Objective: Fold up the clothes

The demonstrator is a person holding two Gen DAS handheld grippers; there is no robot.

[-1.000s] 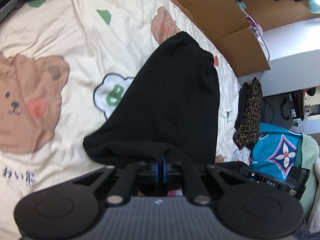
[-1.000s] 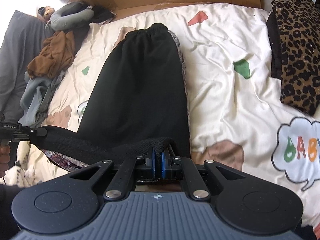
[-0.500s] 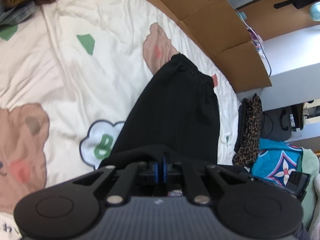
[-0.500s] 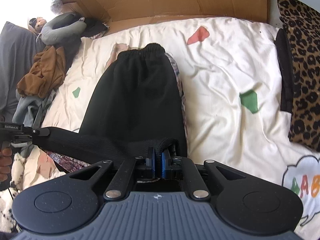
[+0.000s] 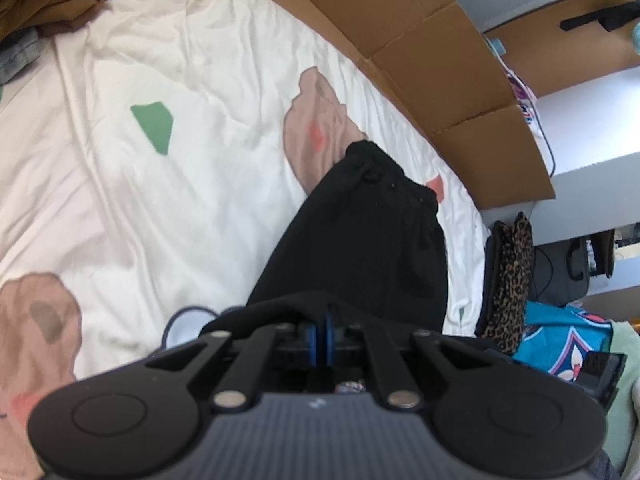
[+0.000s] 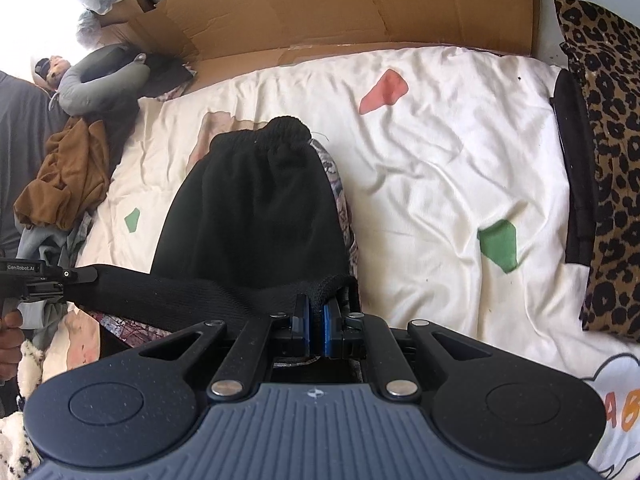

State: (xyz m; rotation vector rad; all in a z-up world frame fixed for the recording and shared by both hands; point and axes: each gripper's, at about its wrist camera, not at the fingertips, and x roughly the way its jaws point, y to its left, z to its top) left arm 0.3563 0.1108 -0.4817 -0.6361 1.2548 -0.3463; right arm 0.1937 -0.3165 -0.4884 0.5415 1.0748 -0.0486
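A black knit garment point(image 5: 360, 240) with a gathered far end lies lengthwise on the cream cartoon-print bedsheet point(image 5: 180, 120). It also shows in the right wrist view point(image 6: 256, 208), with a patterned lining along its right edge. My left gripper point(image 5: 325, 320) is shut on the garment's near edge. My right gripper point(image 6: 315, 312) is shut on the same near edge, which is lifted and stretched leftward to the left gripper point(image 6: 48, 278).
Cardboard point(image 6: 340, 4) lines the far side of the bed. A leopard-print cushion point(image 6: 608, 152) lies at the right. A brown garment point(image 6: 64, 176) and a grey neck pillow point(image 6: 100, 80) lie at the left. A teal patterned cloth point(image 5: 560, 340) is beyond the bed.
Both grippers have carried the garment's near edge forward toward its far gathered end. The visible length of garment on the bed has shortened. Both stay shut.
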